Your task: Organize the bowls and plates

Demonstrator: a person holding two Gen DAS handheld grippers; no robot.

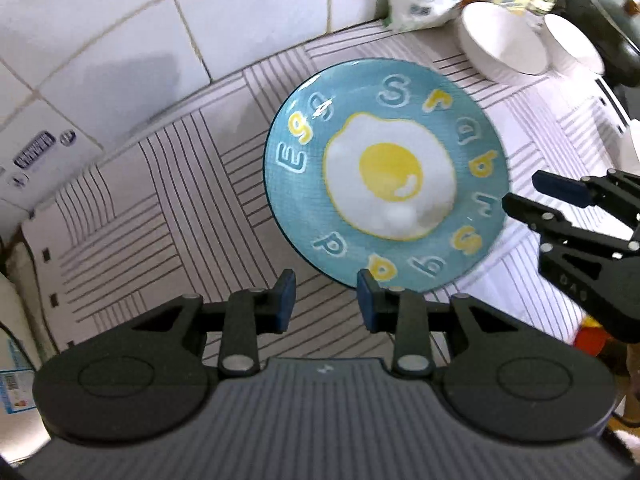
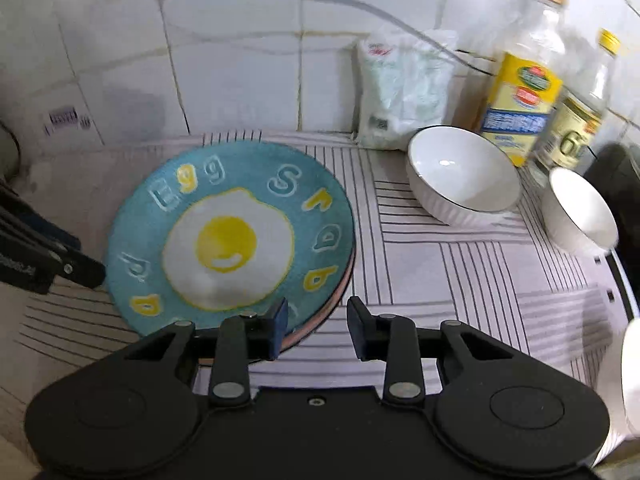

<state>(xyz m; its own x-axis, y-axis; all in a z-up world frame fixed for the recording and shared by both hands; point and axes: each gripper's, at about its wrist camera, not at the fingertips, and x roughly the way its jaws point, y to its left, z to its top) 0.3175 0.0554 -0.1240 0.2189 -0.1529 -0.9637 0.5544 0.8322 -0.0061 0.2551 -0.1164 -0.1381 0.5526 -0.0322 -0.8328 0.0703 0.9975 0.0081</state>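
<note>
blue egg plate (image 2: 230, 236) lies flat atop a pink plate (image 2: 334, 302) on the striped mat (image 2: 440, 276), left of two white bowls (image 2: 464, 178) | left gripper (image 1: 326, 300) and right gripper (image 2: 316, 322) both spread, empty, at its near rim | risk: a finger nudging the rim could slide the top plate off

Teal egg-print plate (image 2: 230, 236), white bowls (image 2: 464, 176), grey-striped white mat (image 2: 460, 264).

a home kitchen, judging by the white tiled wall (image 2: 248, 80), cooking oil bottles (image 2: 520, 92) at the back of the counter (image 2: 460, 264), white bowls (image 2: 460, 184), a fried-egg plate (image 2: 228, 236), and a dark pan (image 1: 604, 20).
</note>
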